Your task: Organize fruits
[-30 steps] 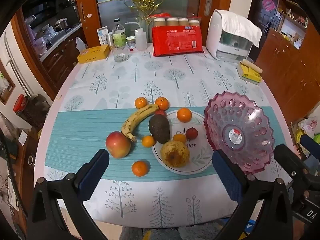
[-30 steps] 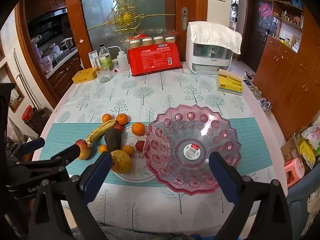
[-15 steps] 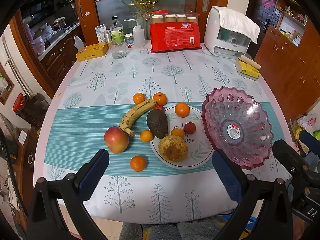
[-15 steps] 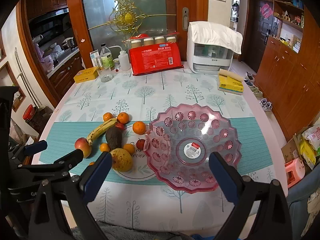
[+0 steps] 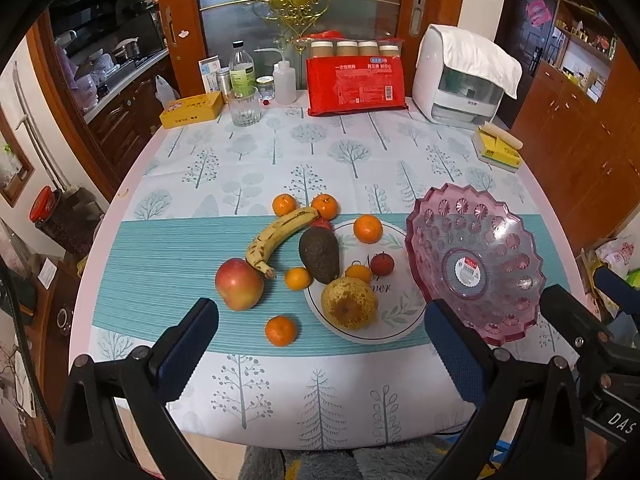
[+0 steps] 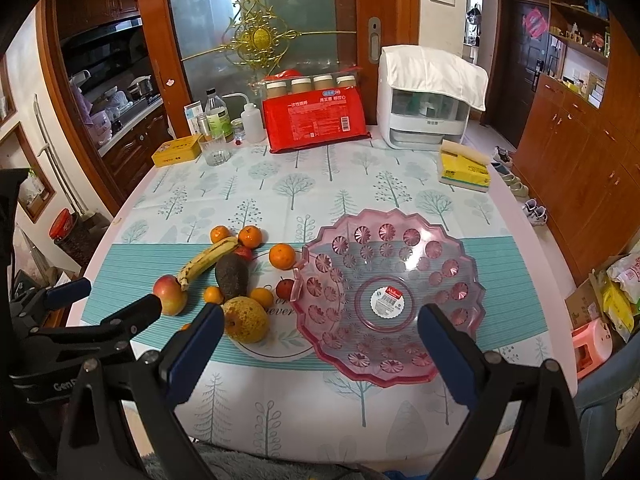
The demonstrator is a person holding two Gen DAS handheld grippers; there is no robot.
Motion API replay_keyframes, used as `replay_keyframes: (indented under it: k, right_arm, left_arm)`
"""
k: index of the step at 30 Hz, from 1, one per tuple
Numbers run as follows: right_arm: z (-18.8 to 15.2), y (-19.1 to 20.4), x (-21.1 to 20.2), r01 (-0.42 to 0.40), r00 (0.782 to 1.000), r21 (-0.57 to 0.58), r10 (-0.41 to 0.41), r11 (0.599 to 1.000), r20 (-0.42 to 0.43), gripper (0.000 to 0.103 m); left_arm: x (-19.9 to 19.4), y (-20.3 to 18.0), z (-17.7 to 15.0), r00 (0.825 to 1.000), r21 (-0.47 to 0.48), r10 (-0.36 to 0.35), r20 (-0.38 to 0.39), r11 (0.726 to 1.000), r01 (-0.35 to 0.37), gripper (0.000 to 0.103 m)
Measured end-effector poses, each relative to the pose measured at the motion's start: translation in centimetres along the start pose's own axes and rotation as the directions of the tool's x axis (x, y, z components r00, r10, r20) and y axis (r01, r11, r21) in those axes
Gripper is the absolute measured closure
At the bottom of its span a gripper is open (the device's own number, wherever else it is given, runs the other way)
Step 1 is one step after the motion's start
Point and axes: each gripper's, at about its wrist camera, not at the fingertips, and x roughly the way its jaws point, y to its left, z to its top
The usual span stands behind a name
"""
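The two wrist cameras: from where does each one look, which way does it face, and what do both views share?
Left wrist: sits behind the open left gripper at the table's near edge, facing the curved yellow banana and red-yellow apple; the right gripper shows at its right edge.
Right wrist: sits further right behind the open right gripper, facing the empty scalloped pink plastic bowl; the left gripper shows at left.
Shared: banana, apple, bowl, red packet.
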Motion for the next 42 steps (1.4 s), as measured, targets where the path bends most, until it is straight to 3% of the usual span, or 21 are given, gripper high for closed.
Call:
replay_keyframes:
  k: [9, 16, 26, 35, 42]
  right_arm:
    - [0.5, 0.4, -0.2, -0.017, 1.0, -0.013, 0.018, 1.0, 0.004, 0.005]
    - [0.5, 0.1, 0.1, -0.029, 1.0, -0.028, 0.029, 0.999, 0.006, 0.005]
    - [0.4, 0.0, 0.1, -0.038, 0.999, -0.034, 0.038, 0.999, 0.01, 0.005]
    - [0.5, 0.5, 0.3, -0.039, 0.999, -0.028, 0.039, 0.999, -0.012, 0.005]
    - [1.3, 1.6, -0.3, 0.002, 1.0, 0.007, -0.002, 1.0, 0.025, 0.005]
  left_arm:
    - [-0.8, 0.2, 0.0, 0.999, -0.017, 0.034, 0.022, 0.999, -0.033, 0.001]
    - [-0.7, -0.3, -0.3, 1.0, -0.002, 0.007, 0.01, 1.0, -0.007, 0.001]
    - [-1.1, 0.4, -0.5, 0.998, -0.046, 0.066, 0.024, 0.997, -0.065, 0.001]
    - [-0.8, 0.4, -0.1, 0.998, -0.018, 0.058, -0.007, 0.998, -0.058, 0.001]
    - [-1.3, 1.7, 1.5, 0.999, 0.024, 0.044, 0.029, 0.999, -0.045, 0.001]
